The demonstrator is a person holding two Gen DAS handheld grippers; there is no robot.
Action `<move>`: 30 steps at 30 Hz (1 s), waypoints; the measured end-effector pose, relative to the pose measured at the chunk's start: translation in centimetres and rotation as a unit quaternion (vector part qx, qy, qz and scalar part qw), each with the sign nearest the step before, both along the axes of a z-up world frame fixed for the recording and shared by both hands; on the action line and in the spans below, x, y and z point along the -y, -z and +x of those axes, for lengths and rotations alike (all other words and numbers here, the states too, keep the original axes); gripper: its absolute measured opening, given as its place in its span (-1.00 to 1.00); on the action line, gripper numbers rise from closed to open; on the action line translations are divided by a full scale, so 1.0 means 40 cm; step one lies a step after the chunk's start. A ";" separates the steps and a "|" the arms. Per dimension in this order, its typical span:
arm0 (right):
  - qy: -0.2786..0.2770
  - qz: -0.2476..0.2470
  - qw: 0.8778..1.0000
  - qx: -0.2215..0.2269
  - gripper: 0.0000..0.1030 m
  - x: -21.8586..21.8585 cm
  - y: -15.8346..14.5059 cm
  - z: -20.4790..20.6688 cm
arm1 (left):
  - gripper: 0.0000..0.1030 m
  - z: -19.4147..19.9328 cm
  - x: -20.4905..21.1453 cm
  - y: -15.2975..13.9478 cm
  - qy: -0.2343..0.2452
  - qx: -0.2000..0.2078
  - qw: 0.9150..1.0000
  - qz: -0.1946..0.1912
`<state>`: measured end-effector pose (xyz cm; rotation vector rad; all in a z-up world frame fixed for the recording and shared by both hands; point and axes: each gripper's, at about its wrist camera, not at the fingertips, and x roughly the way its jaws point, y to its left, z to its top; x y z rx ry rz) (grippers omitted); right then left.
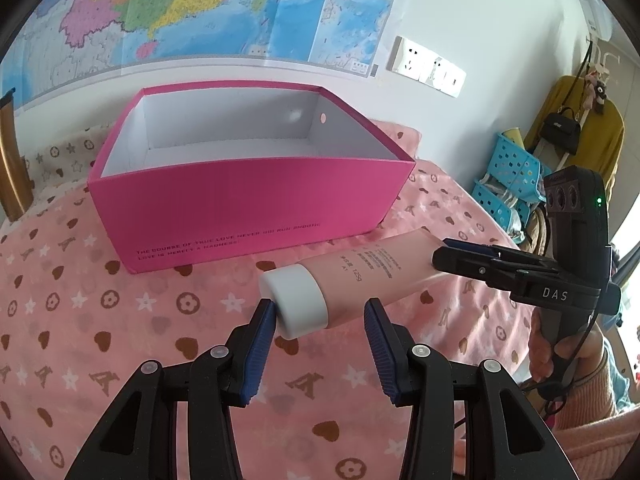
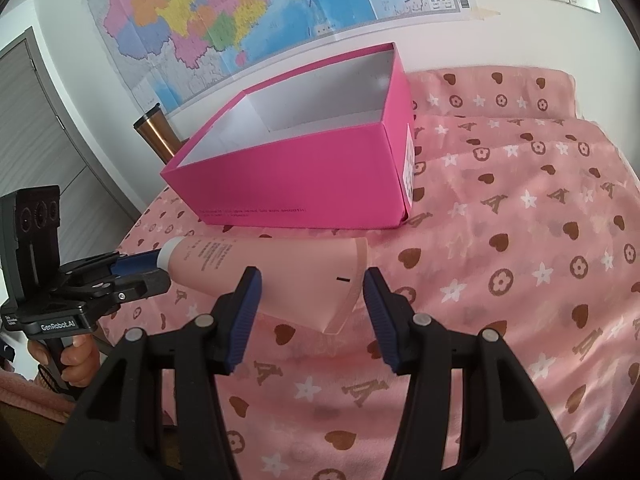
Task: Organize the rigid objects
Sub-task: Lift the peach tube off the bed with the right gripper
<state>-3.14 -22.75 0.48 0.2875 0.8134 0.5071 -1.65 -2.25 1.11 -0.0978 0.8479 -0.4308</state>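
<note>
Between both open jaws lies the pink plastic tube (image 1: 360, 276); left gripper (image 1: 320, 320) should clamp its white cap (image 1: 298, 300), right gripper (image 2: 312, 296) the crimped tail.

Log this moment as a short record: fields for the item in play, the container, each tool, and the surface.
item: pink tube with white cap, lying on its side in front of the box
container: pink box, open top, nothing visible inside
left tool: open, fingers either side of the cap
right tool: open, straddling the tube's flat crimped end
surface: pink patterned blanket
backdrop: wall map
</note>
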 end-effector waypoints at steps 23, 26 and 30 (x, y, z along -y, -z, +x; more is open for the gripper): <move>0.001 -0.001 1.000 0.012 0.08 0.002 -0.017 0.007 | -0.11 0.007 -0.001 -0.017 -0.001 0.013 1.000 0.003; 0.001 -0.001 1.000 0.014 0.08 0.002 -0.019 0.009 | -0.11 0.008 -0.001 -0.018 -0.001 0.014 1.000 0.003; 0.001 -0.001 1.000 0.015 0.08 0.002 -0.020 0.009 | -0.11 0.010 -0.001 -0.020 -0.001 0.015 1.000 0.003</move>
